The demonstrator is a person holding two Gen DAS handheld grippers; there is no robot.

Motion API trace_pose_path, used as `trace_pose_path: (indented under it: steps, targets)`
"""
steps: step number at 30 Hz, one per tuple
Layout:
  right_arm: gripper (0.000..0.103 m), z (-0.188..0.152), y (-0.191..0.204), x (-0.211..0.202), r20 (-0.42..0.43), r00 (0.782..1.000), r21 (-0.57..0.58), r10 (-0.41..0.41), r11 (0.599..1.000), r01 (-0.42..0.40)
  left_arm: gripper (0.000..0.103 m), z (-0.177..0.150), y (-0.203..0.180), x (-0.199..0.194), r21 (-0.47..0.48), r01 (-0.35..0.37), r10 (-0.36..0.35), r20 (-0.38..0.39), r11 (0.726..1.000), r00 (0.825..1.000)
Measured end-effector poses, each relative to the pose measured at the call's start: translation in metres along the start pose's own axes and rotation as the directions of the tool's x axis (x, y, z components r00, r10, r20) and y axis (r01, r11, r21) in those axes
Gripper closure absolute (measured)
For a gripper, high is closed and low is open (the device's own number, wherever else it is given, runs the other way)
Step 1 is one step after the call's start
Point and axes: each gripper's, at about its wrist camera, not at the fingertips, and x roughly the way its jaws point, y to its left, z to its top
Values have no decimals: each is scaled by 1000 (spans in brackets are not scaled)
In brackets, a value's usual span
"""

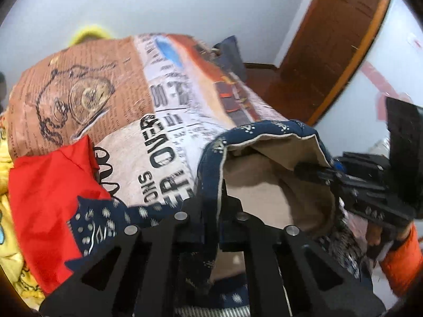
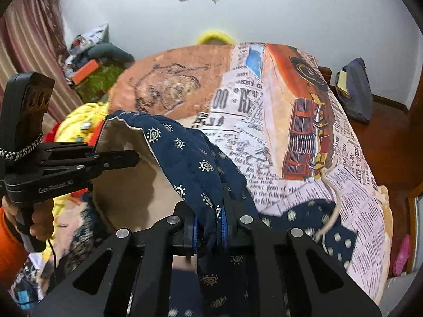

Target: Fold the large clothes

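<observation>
— While both grippers sit nearest us, what are the jaws doing?

— Left gripper and right gripper are each clamped on the hem of the navy patterned garment, one at each end.

— And its long axis?

— Left to right between them, tan lining gaping; neither hand is nearer. Beyond lies the printed blanket, where I'd judge it gets spread.

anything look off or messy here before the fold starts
Nothing looks damaged or spilled. Both the left gripper and right gripper are shut on the navy patterned garment, which hangs bunched with its tan lining showing. Loose red and yellow clothes crowd the printed blanket beside it.
</observation>
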Motion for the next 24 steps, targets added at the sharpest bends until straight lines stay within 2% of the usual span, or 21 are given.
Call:
trace_pose_path:
  steps: [5,10,15,24]
  targets:
    - [92,-21,12,-40,3,999,-9,45,999,-45,97,-25,-26,-39,47,48,-48,8,998,999]
    - [92,-52,30,-61,-36,999,-57,38,998,-40,97,-66,-46,-50,98,60,-54,-60,993,997]
    - [92,-87,45,-60,-104,995,-110,6,994,-17,97,-105,-56,-44,147,34,-16,-126,988,992]
    - [92,-130,48,-39,-202,979,-87,10,996,-28,94,-167,-54,-24,128,46,-16,-230,991,973]
